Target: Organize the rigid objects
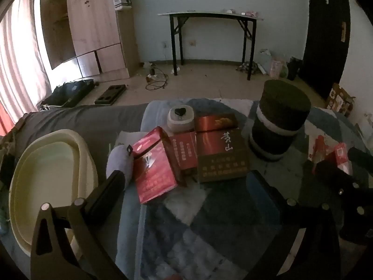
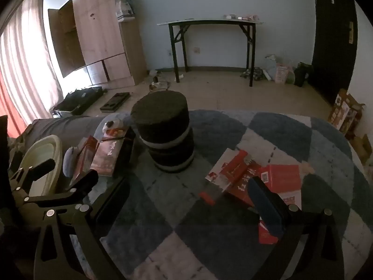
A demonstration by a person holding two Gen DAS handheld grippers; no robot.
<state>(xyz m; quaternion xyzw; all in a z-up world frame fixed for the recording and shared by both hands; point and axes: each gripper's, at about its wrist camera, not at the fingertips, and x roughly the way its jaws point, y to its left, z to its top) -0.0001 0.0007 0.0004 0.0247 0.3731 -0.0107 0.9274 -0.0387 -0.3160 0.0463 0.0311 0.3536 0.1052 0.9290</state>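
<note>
In the left wrist view the left hand-held gripper (image 1: pixel 186 186) stands spread as wide as it goes with nothing between its fingers, angled down over a checked blanket (image 1: pixel 209 221). Just ahead of it lies a cluster of dark red cigarette boxes (image 1: pixel 186 154), leaning and overlapping one another, the nearest one close to the left finger; a cream oval tray (image 1: pixel 23 175) sits to the left of that finger, a small pale dish (image 1: pixel 180 120) lies behind the boxes, and a dark cylindrical tin (image 1: pixel 278 121) stands to the right, apart from them. Because the boxes rest on each other on soft cloth, closing on one could tip or drag its neighbours, and a finger could snag the pile. In the right wrist view the right hand-held gripper (image 2: pixel 188 200) is likewise fully spread and empty, pointing down at the blanket. A heap of bright red and white packs (image 2: pixel 251 179) lies just ahead and to the right, one pack partly hidden behind the right finger; the tin (image 2: pixel 165 130) stands further off, left of centre. The packs are loosely piled, so a grip may catch two at once or crush a thin carton. The other gripper shows at the left edge, so both reaching toward the middle could collide.
</note>
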